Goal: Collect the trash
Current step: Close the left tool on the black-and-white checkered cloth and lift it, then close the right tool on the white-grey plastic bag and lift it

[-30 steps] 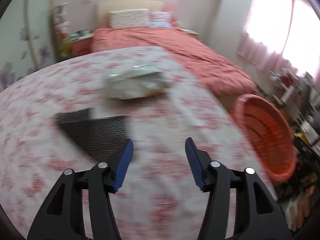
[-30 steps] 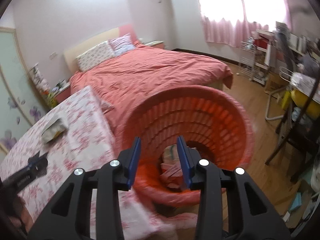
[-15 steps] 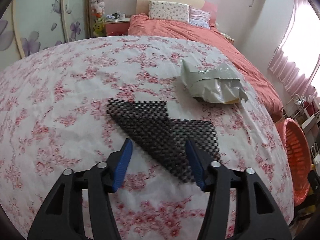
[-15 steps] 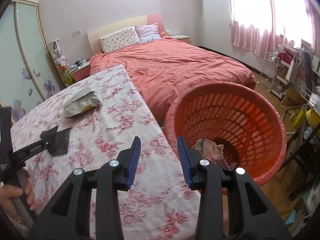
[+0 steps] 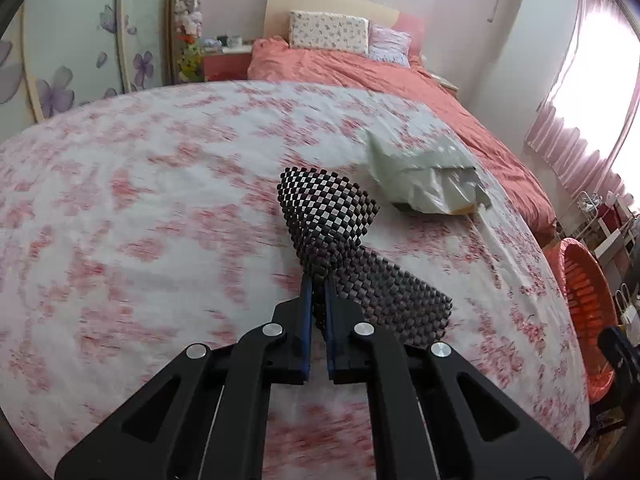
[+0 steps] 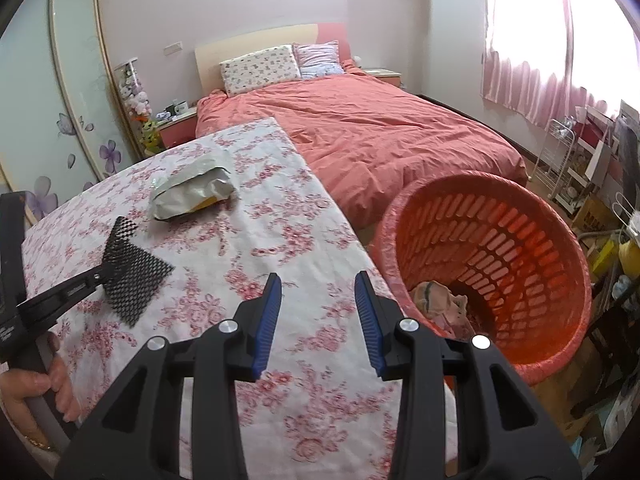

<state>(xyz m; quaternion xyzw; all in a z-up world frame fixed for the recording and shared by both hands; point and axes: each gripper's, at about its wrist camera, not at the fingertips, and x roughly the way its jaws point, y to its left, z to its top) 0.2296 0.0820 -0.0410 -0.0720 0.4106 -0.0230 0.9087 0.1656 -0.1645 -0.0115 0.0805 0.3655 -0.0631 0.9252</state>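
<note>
A black mesh mat [image 5: 340, 236] lies on the flowered tablecloth [image 5: 140, 208], pinched up in the middle. My left gripper [image 5: 318, 284] is shut on the mesh mat, whose far end curls upward; the right wrist view shows the same mesh mat [image 6: 134, 270] in the left gripper [image 6: 98, 276]. A crumpled grey-green plastic bag [image 5: 428, 176] rests beyond it, the same bag [image 6: 192, 194] in the right wrist view. My right gripper [image 6: 318, 294] hovers open over the table's near right edge, nothing between its fingers. The orange basket [image 6: 520, 248] stands right of the table with trash inside.
A bed with a coral cover [image 6: 380, 136] lies beyond the table. Shelves and clutter [image 6: 592, 184] crowd the right side by the window. A hand [image 6: 36, 388] holds the left gripper's handle at the lower left. The basket [image 5: 588, 292] shows at the right edge in the left wrist view.
The left jaws closed on the black mesh mat, bunching and lifting it. The right gripper swung left from over the basket to above the table edge.
</note>
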